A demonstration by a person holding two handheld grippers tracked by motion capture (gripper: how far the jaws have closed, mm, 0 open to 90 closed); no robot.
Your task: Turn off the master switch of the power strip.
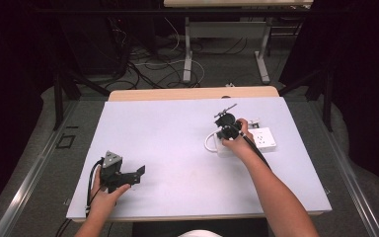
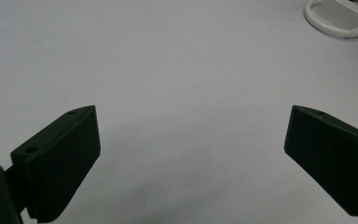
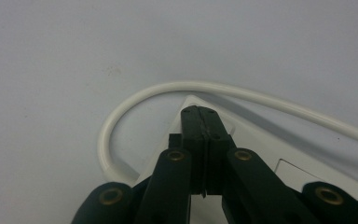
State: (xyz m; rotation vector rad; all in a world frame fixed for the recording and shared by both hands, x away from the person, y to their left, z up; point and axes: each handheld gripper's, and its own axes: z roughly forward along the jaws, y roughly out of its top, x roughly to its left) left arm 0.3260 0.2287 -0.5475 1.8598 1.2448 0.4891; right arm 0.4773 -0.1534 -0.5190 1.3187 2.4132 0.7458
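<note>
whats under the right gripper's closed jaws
The right gripper, jaws pressed together, sits over the end of a white power strip, with its white cord looping past. The strip's surface directly beneath the jaws is covered.

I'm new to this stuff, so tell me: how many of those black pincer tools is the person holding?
2. The left gripper rests near the table's front left, jaws wide apart. The right gripper is over the white power strip at the right, jaws closed together.
</note>
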